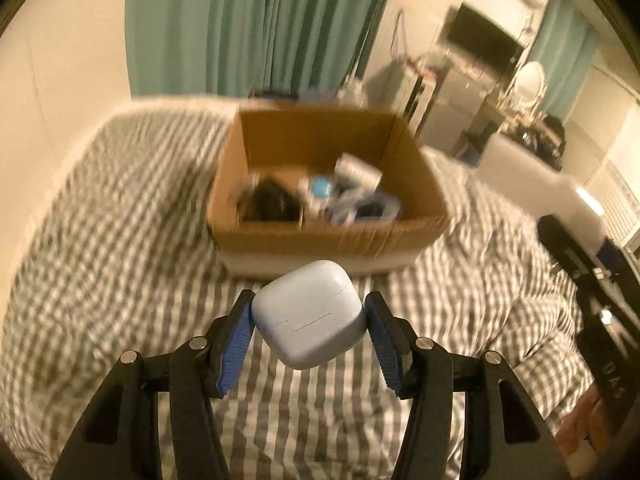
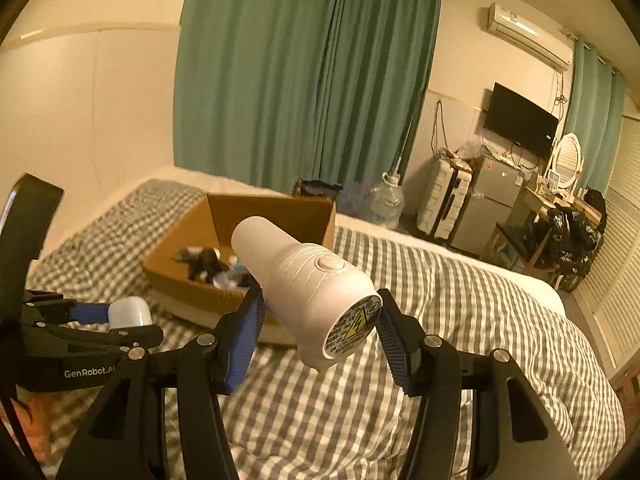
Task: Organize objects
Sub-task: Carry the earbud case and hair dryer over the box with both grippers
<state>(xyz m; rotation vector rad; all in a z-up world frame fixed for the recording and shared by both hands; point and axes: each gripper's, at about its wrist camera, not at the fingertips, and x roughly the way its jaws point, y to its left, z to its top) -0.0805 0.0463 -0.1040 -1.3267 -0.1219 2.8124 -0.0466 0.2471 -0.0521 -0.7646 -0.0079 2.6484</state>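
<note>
Left gripper [image 1: 308, 316]: jaws clenched on a white earbud case [image 1: 308, 314], held above the bed [image 1: 120, 240], just before the cardboard box [image 1: 328, 240].
Right gripper [image 2: 318, 320]: jaws grasping a white cylindrical device [image 2: 304, 280], right of the box.

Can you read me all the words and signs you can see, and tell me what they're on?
"GenRobot.AI", last letters partly cut off: on the black body of the left gripper, right wrist view.
Yellow warning triangle: on the round label at the end of the white device held in the right gripper.
Small print around that triangle: too small to read.
White letters on the right gripper's black body, left wrist view: blurred, unreadable.
Earbud case: no text.
</note>
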